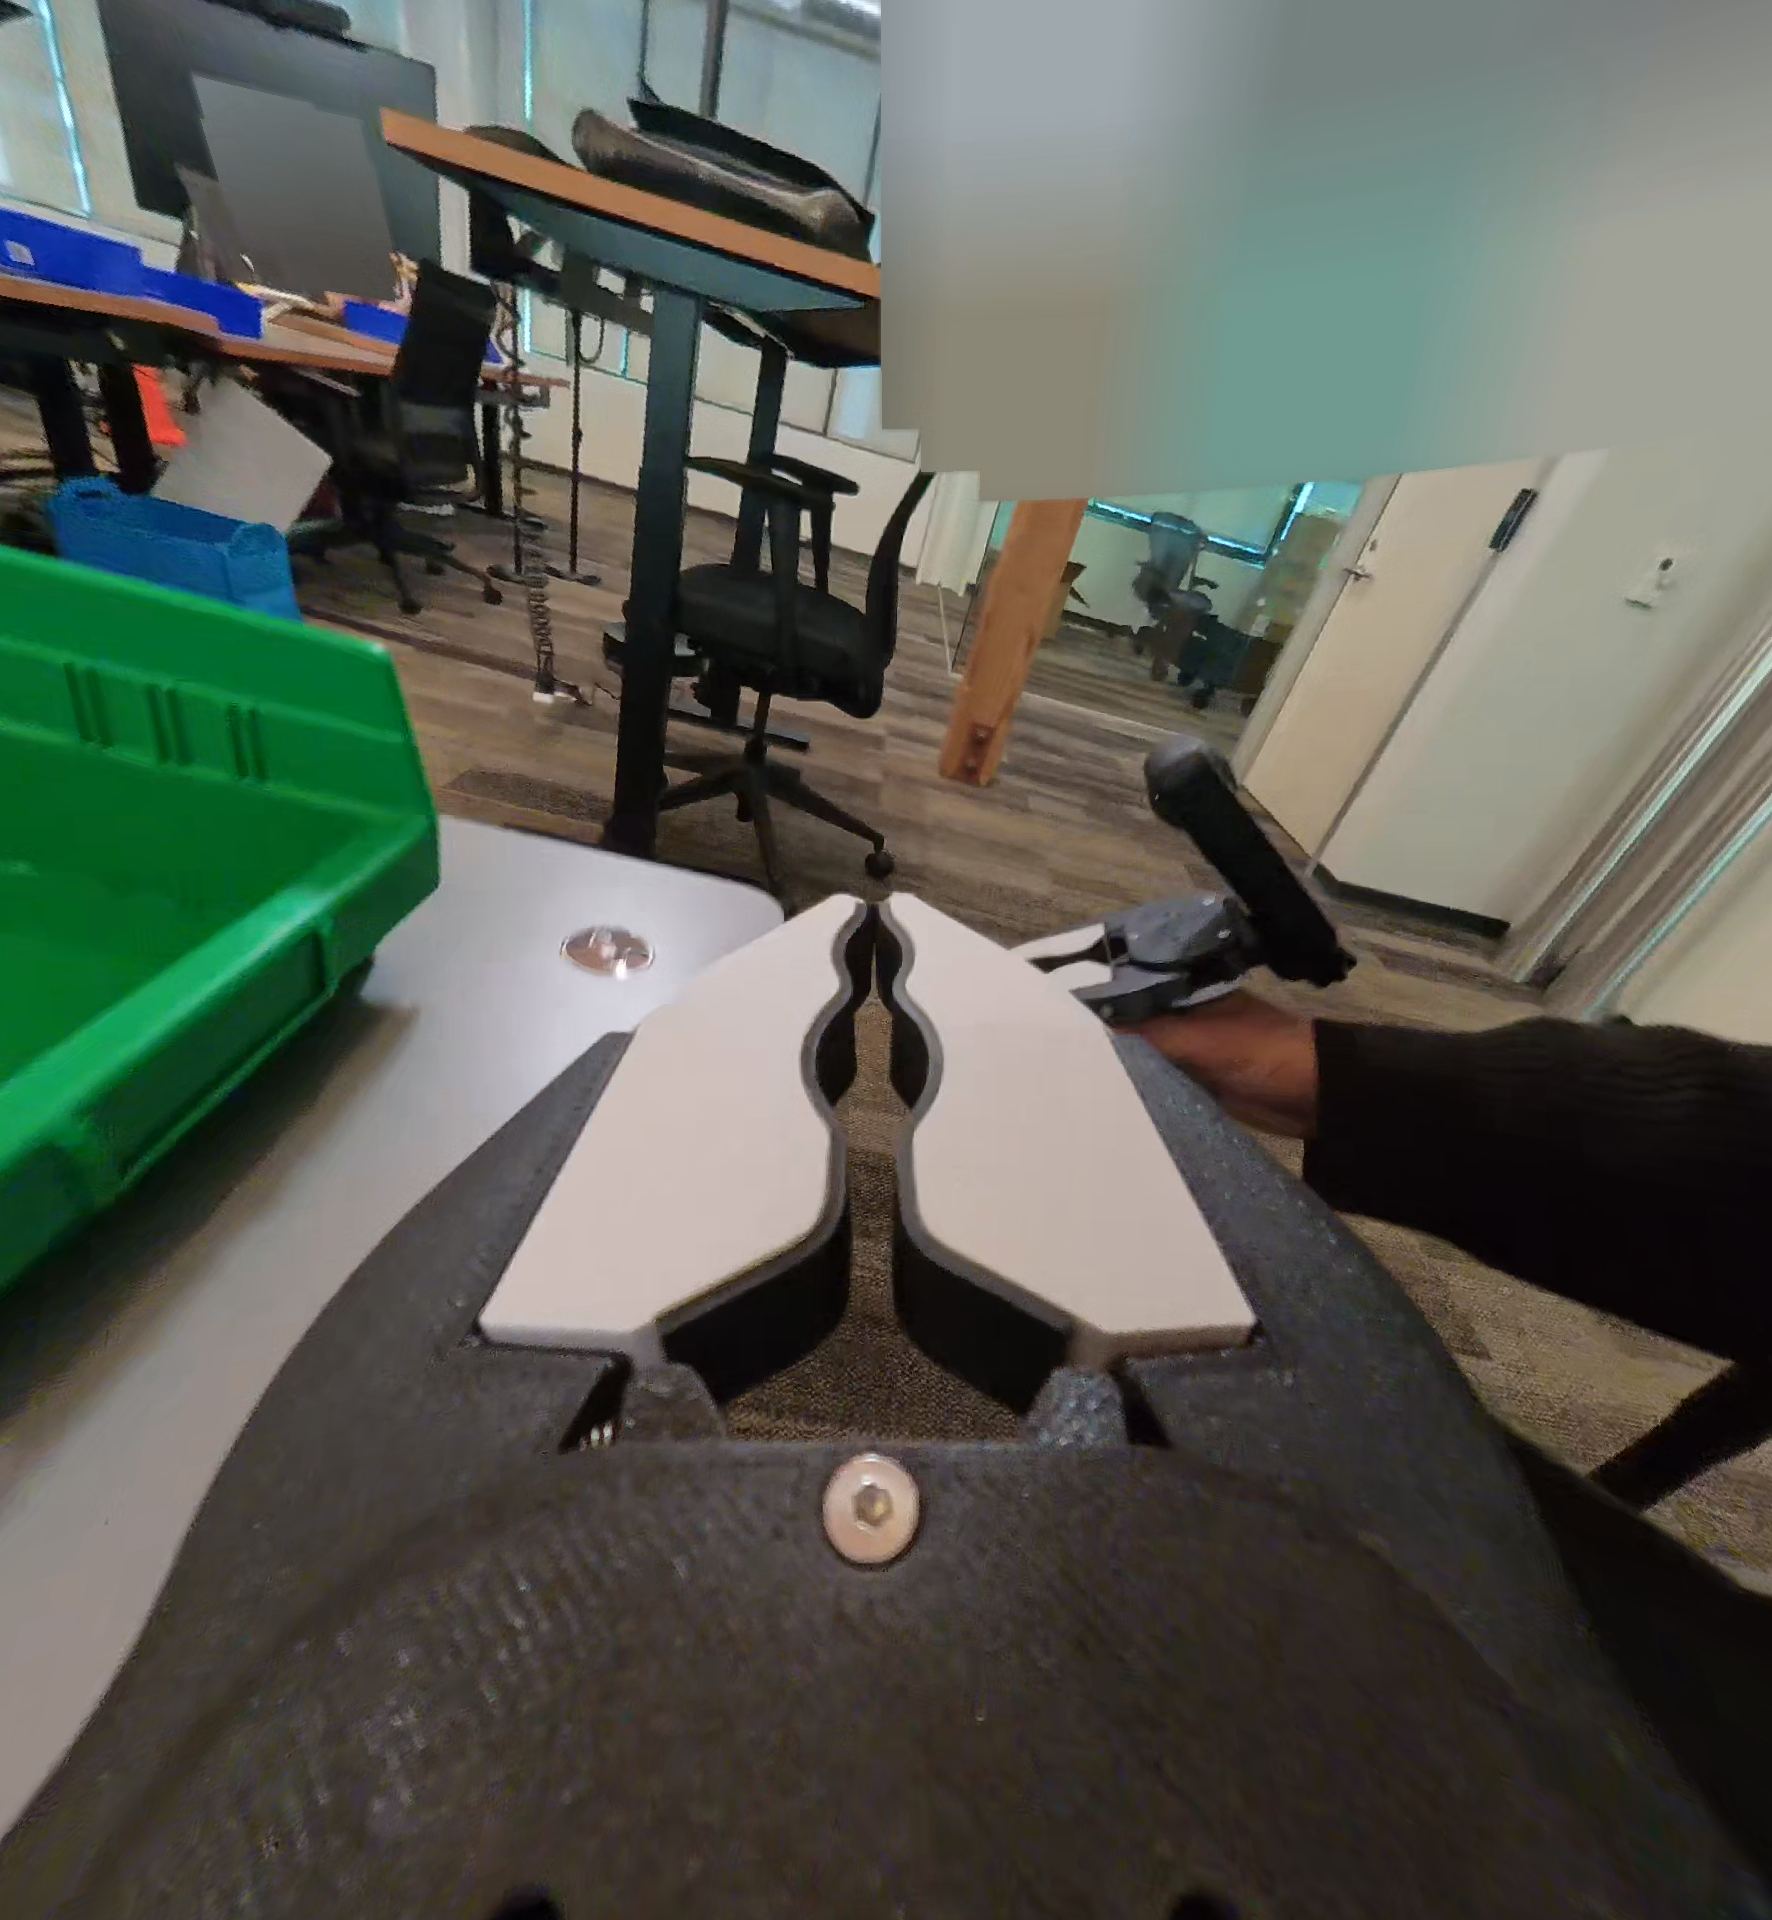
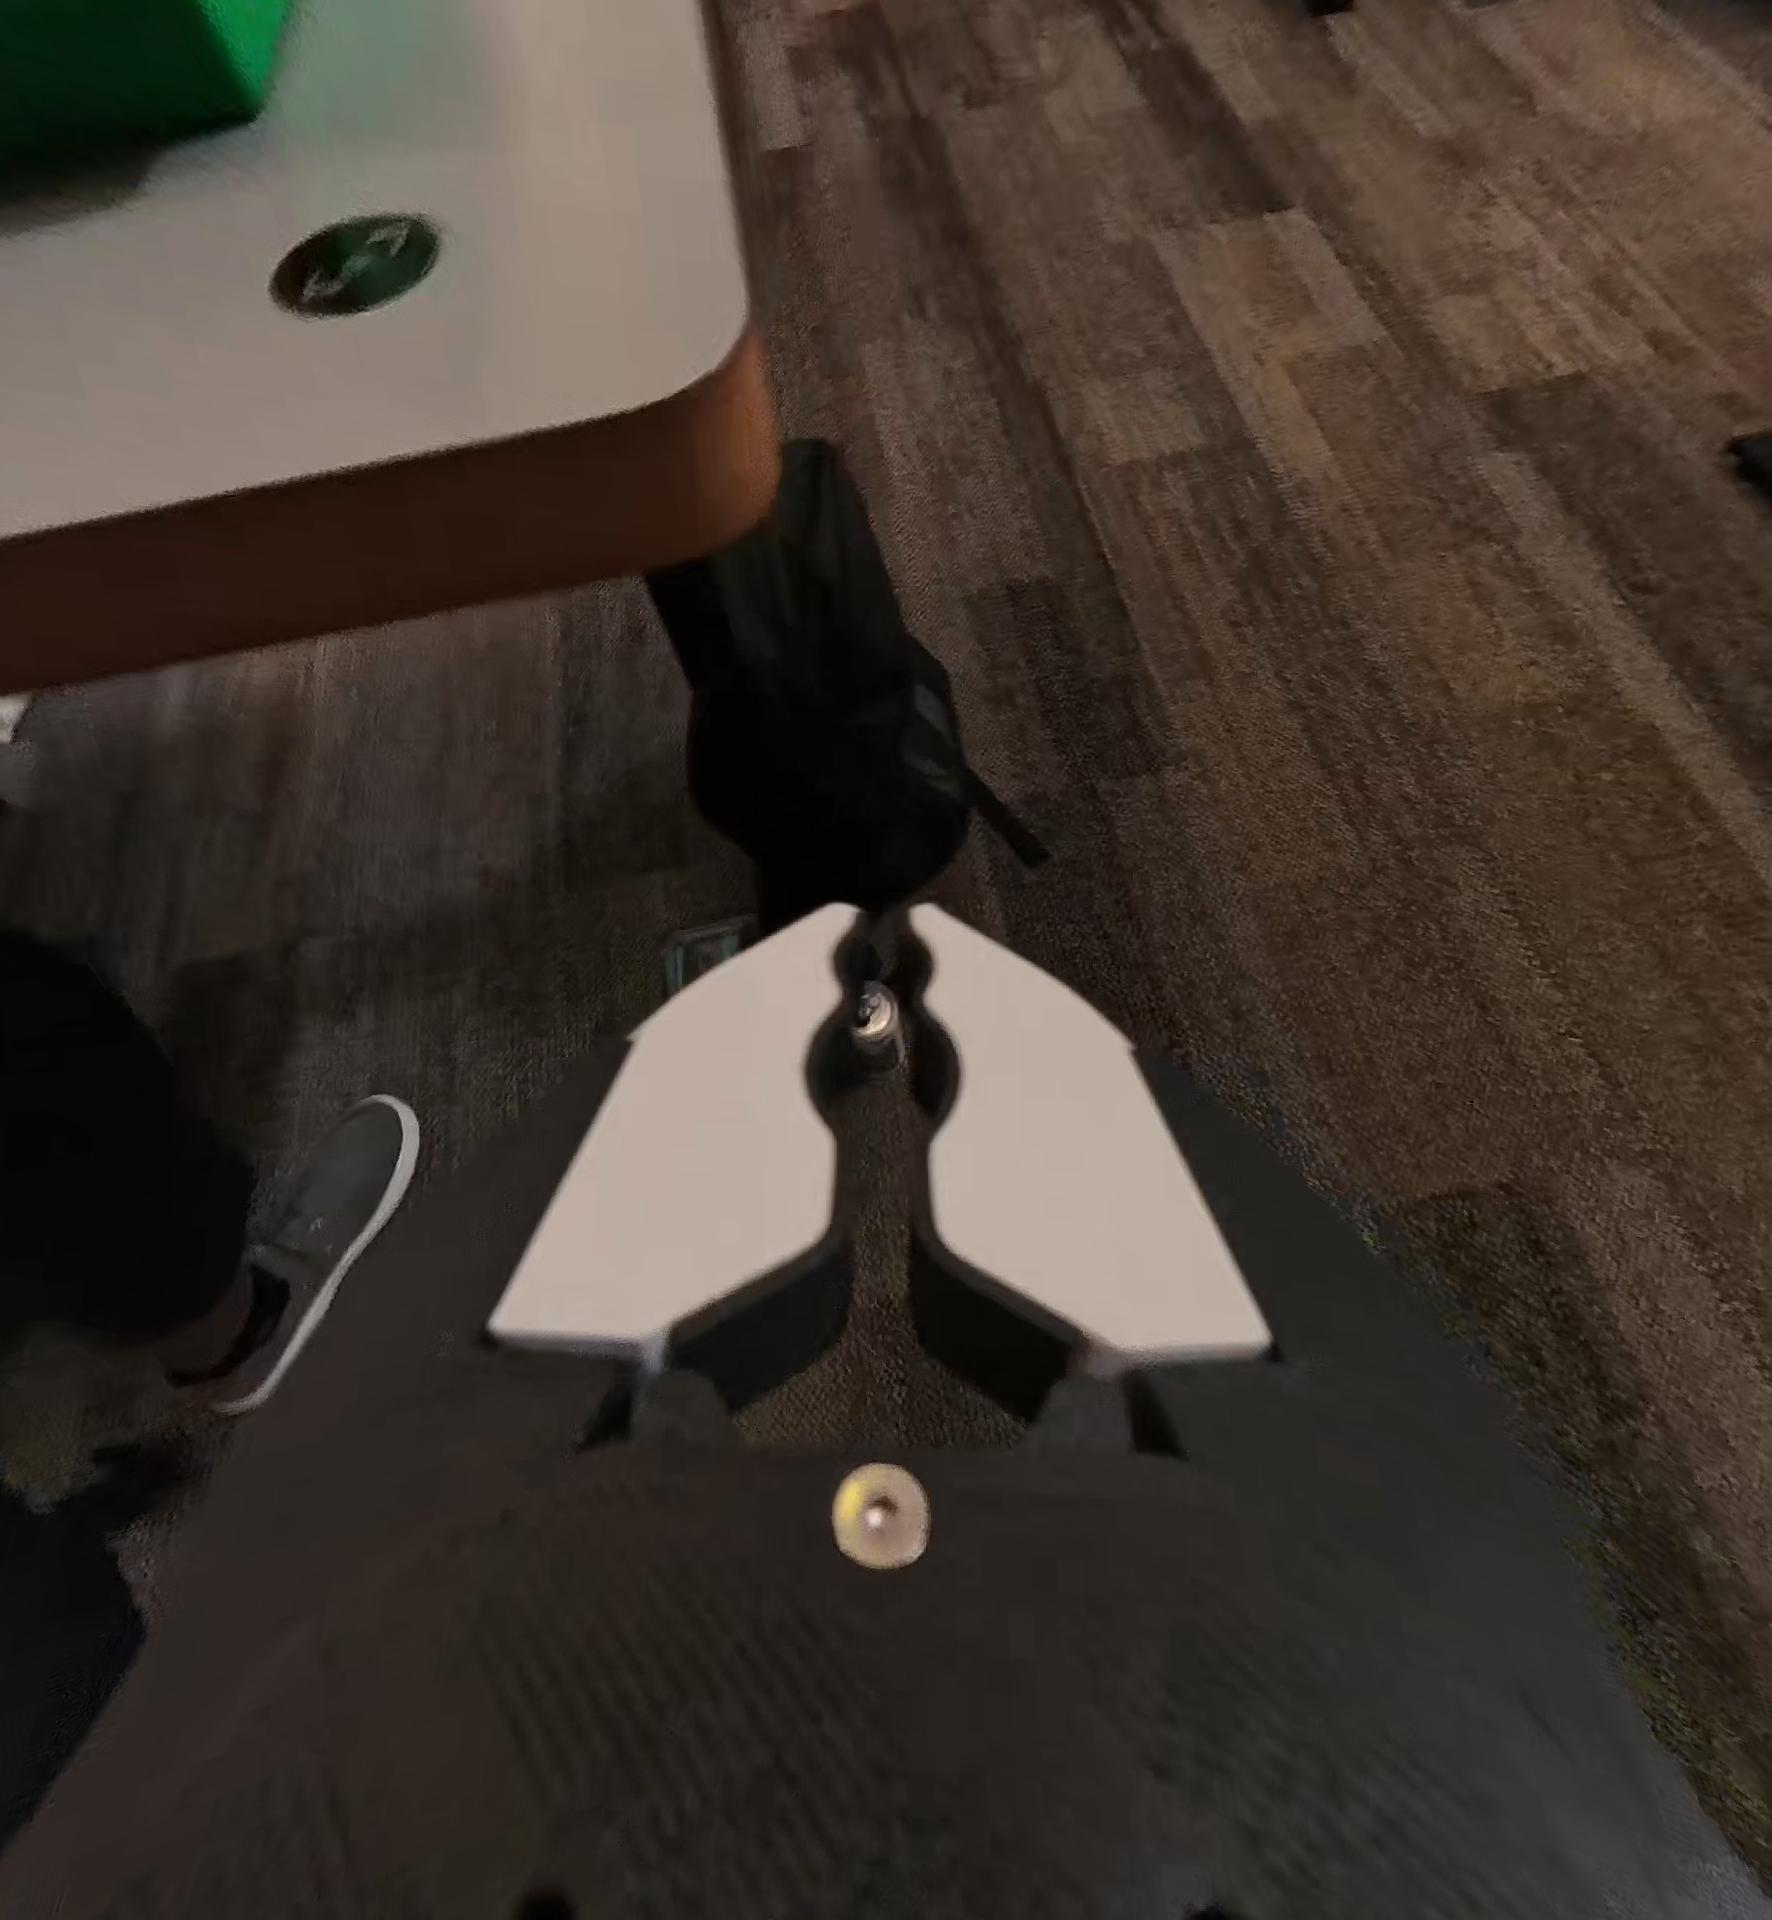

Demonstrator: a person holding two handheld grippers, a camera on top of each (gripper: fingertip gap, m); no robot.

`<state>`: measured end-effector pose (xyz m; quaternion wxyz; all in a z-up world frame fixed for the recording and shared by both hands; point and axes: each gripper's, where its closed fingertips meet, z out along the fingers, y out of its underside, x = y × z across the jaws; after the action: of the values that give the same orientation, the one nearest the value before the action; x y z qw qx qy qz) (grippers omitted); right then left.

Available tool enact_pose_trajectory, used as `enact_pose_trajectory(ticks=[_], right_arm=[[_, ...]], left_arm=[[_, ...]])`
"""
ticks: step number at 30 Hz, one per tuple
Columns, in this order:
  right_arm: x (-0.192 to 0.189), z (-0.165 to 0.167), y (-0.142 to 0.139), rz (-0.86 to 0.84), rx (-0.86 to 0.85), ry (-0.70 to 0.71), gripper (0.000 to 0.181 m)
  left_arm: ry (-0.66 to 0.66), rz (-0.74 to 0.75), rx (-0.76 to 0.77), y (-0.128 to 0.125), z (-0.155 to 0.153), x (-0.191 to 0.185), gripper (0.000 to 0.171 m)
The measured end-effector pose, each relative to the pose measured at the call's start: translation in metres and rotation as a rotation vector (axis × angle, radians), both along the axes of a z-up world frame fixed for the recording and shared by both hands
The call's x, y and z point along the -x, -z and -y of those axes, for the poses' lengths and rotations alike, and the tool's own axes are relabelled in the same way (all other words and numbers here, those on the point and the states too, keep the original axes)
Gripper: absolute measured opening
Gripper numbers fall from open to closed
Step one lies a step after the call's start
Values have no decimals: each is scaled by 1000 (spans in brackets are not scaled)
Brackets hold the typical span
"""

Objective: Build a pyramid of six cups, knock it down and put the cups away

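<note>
My left gripper [image 1: 877,916] is shut with its fingertips touching and nothing between them. It hovers past the corner of a grey table [image 1: 446,1060], to the right of a green bin [image 1: 134,883]. My right gripper [image 2: 877,920] points down at the carpet and is shut on a thin dark cord with a small silver metal piece [image 2: 877,1013]. The cord belongs to a black bag [image 2: 820,717] that lies just beyond the tips. In the left wrist view the right gripper [image 1: 1069,951] shows held in a hand, with its tips hidden behind my left finger.
The table's rounded corner [image 2: 653,343] with a round metal insert [image 2: 355,263] is up left of the right gripper. The green bin's corner [image 2: 82,83] stands on it. A person's shoe [image 2: 331,1236] is on the carpet. An office chair [image 1: 788,623], desks and a wooden post [image 1: 1007,644] stand beyond.
</note>
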<state>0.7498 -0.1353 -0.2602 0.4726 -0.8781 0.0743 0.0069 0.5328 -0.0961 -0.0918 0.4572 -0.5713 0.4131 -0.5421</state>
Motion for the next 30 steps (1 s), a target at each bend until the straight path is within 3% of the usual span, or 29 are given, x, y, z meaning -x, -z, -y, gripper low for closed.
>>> enact_pose_trajectory(ticks=[4,9,12,14,18,22,25,28,30], right_arm=[[-23,-19,-32,-75,-43,55,1],[-68,-18,-125,-70,-118,145,1],[-129,-6,-167,82,-121,207,8],[-189,-8,-169,169,-107,253,14],[-278,-15,-161,80,-16,251,26],[-320,6,-202,-18,-157,280,46],[-345,28,-213,-82,-173,362,61],[-364,40,-222,-97,-31,363,78],[-380,35,-241,-85,19,326,88]], left_arm=[[137,-183,29,-19,-3,-63,1],[215,-346,-2,-85,0,-133,1],[164,-420,-22,-126,2,-189,1],[136,-422,-6,-145,7,-234,1],[141,-429,131,-153,27,-329,1],[245,-479,116,-146,48,-401,1],[285,-487,133,-144,42,-443,2],[280,-441,241,-168,21,-481,8],[257,-398,282,-188,-3,-508,28]])
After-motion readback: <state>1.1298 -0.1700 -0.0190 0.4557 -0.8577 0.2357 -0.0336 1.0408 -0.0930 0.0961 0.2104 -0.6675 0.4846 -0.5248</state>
